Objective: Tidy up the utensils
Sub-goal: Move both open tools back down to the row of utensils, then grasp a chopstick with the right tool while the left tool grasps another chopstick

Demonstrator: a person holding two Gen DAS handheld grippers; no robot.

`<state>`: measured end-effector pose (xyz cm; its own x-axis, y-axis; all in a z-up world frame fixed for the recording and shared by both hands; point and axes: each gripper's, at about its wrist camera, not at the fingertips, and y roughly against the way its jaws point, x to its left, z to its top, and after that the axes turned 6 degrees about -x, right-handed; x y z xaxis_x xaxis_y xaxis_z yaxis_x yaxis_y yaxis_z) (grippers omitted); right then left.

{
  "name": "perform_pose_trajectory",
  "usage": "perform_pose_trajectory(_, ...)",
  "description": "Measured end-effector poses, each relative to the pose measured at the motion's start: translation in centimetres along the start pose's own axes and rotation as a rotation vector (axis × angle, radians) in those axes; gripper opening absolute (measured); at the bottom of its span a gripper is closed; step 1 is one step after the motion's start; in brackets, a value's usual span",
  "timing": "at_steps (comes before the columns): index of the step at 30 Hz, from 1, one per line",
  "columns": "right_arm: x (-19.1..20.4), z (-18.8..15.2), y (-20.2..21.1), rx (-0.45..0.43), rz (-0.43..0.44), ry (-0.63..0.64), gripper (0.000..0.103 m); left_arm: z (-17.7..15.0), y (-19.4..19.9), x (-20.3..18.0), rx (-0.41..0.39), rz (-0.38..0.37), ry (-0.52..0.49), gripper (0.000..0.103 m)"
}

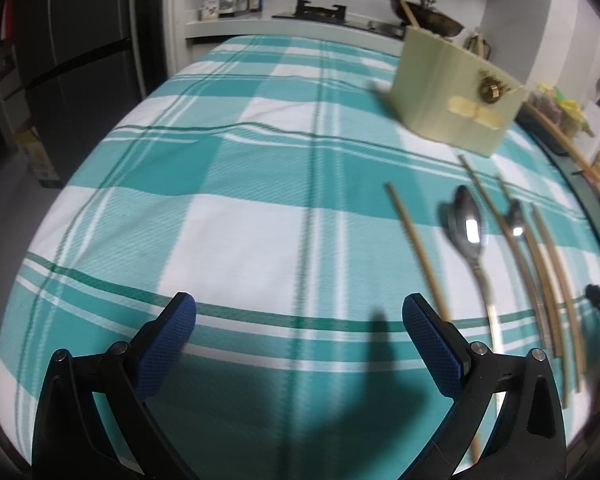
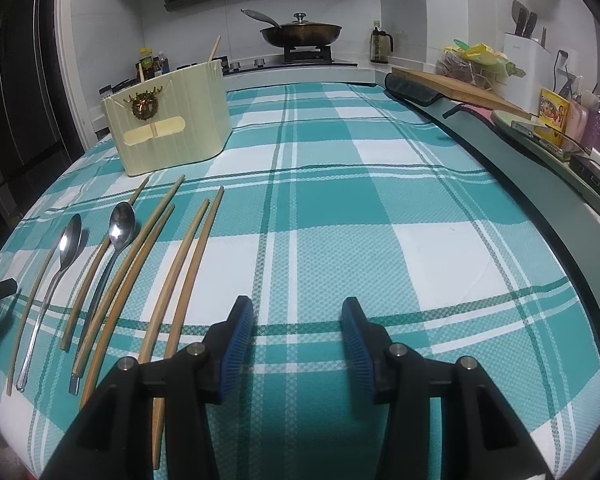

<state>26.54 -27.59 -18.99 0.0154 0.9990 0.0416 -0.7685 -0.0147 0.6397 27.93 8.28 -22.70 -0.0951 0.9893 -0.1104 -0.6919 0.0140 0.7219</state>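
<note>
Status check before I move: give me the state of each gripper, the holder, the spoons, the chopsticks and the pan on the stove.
Left gripper: open, empty.
Right gripper: open, empty.
Utensil holder: upright on the cloth, two sticks already standing in it.
Two spoons: lying flat, bowls up.
Loose chopsticks: lying flat beside the spoons, not yet sorted.
Pan: on the burner, lid on.

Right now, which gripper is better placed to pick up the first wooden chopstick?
Probably the right gripper: open, with the rightmost pair of wooden chopsticks just beside its left finger. The open left gripper faces bare teal-and-white checked cloth.
</note>
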Motion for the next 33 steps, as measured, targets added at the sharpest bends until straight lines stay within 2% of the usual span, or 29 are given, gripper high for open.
perform_pose_trajectory(3,0.6,0.2,-0.1,0.028,0.038,0.019,0.047,0.1,0.6,-2.5,0.003,-0.032,-0.054,0.103)
perform_pose_trajectory(5,1.4,0.4,0.1,0.051,0.106,0.003,0.047,0.0,0.6,-3.8,0.012,-0.038,-0.087,0.103)
perform_pose_trajectory(8,3.3,0.7,0.0,0.098,0.155,0.032,0.047,-0.5,-0.1,-5.5,0.039,-0.025,-0.128,0.103)
perform_pose_trajectory(11,4.5,0.7,-0.5,0.133,0.150,0.068,0.046,-1.0,-0.8,-6.0,0.064,0.010,-0.154,0.102)
perform_pose_trajectory(13,4.8,0.5,-1.0,0.162,0.135,0.094,0.034,-1.4,-1.3,-6.1,0.074,0.017,-0.167,0.102)
perform_pose_trajectory(14,5.1,0.4,-1.0,0.157,0.124,0.116,0.033,-1.6,-1.5,-6.2,0.082,0.023,-0.175,0.103)
perform_pose_trajectory(16,5.5,0.4,-1.0,0.168,0.103,0.159,0.025,-1.6,-1.4,-6.0,0.079,0.017,-0.174,0.103)
perform_pose_trajectory(19,5.9,0.4,-0.9,0.188,0.141,0.181,0.020,-1.5,-1.4,-5.7,0.084,0.009,-0.188,0.103)
perform_pose_trajectory(20,6.2,0.3,-0.8,0.189,0.124,0.212,0.019,-1.5,-1.4,-5.5,0.086,0.010,-0.190,0.103)
perform_pose_trajectory(22,6.1,0.4,-0.8,0.197,0.090,0.230,0.007,-1.5,-1.3,-4.8,0.087,0.017,-0.182,0.103)
perform_pose_trajectory(25,4.6,0.7,-0.8,0.221,0.073,0.177,0.007,-1.3,-1.3,-3.4,0.095,0.025,-0.170,0.103)
perform_pose_trajectory(28,3.8,0.7,-0.5,0.250,0.053,0.180,0.007,-1.0,-1.4,-2.3,0.116,0.020,-0.183,0.103)
perform_pose_trajectory(33,3.1,1.1,-0.5,0.342,0.114,0.206,0.008,-0.2,-2.1,-2.4,0.195,-0.049,-0.278,0.102)
